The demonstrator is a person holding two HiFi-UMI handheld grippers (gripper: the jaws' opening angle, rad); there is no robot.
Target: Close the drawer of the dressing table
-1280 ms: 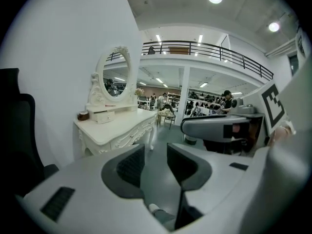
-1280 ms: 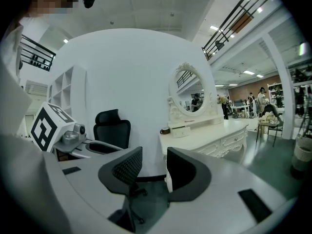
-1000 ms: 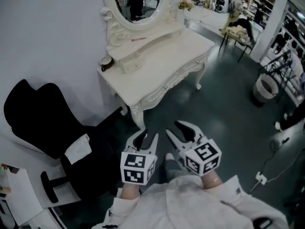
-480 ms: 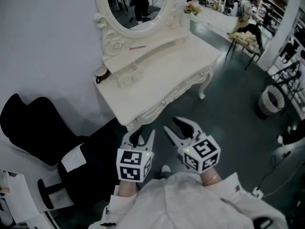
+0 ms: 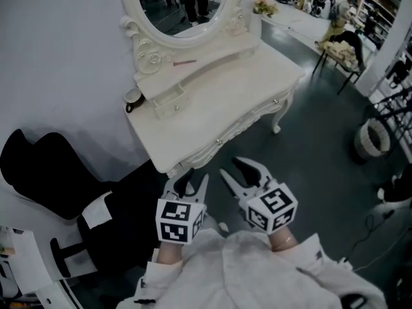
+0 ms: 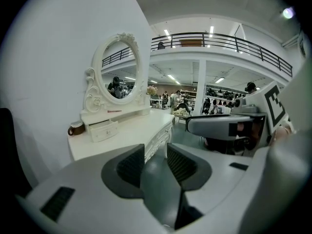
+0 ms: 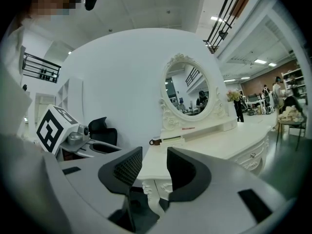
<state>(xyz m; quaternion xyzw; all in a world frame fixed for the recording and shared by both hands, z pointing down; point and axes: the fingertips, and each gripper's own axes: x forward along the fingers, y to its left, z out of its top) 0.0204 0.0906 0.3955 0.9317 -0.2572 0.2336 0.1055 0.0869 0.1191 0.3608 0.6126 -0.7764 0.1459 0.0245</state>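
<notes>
Mirror top out of frame, drawer tiny, hard to read; L gripper, R gripper jaws apart, empty.

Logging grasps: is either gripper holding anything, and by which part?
Nothing is held; left gripper and right gripper are open, short of the dressing table.

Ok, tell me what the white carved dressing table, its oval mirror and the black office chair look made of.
White carved dressing table: probably painted wood or moulded composite; smooth matt white, scrolled relief. Oval mirror: glass, it reflects the room; frame matches the table. Black office chair: dull fabric or mesh over plastic, perhaps; too dark to tell.
</notes>
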